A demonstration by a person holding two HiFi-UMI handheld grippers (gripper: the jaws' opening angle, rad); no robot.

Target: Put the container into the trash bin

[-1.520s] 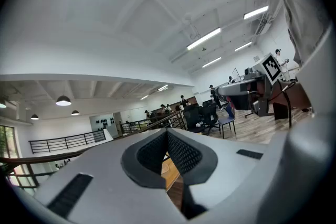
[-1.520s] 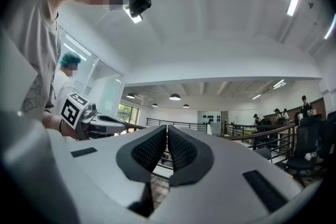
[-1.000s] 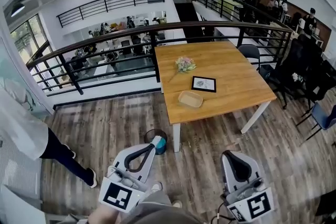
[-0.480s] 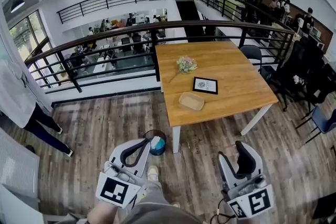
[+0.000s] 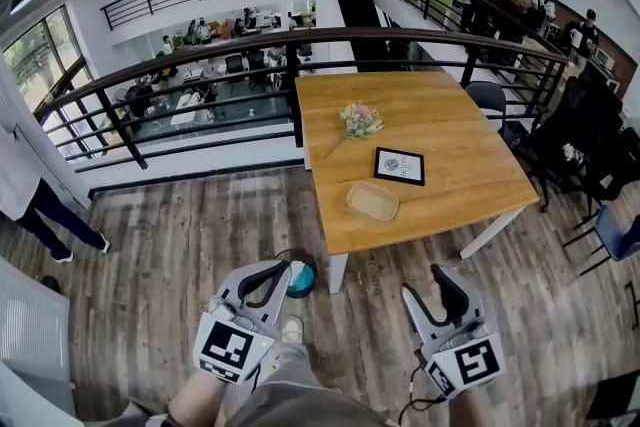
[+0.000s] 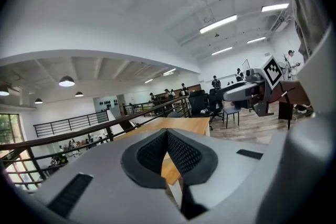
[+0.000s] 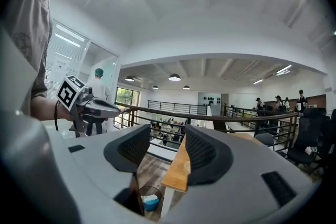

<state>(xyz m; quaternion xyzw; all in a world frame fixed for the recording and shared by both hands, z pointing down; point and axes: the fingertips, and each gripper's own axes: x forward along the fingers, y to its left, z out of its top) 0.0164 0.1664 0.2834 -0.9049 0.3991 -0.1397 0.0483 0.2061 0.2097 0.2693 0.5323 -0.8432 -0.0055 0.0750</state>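
Tan container (image 5: 373,201) up on the wooden table (image 5: 450,155), well apart from both grippers.
Left gripper (image 5: 283,267) pinched closed, empty; right gripper (image 5: 440,273) spread wide, empty. Trash bin (image 5: 313,272) on the floor by the left tips. Framed card (image 5: 399,165) print too small to read.

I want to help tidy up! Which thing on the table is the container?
Look at the big wooden table beside the black railing. The container lies near the table's front edge. It is a shallow tan tray, unlike the black-framed picture and the little bunch of flowers farther back.
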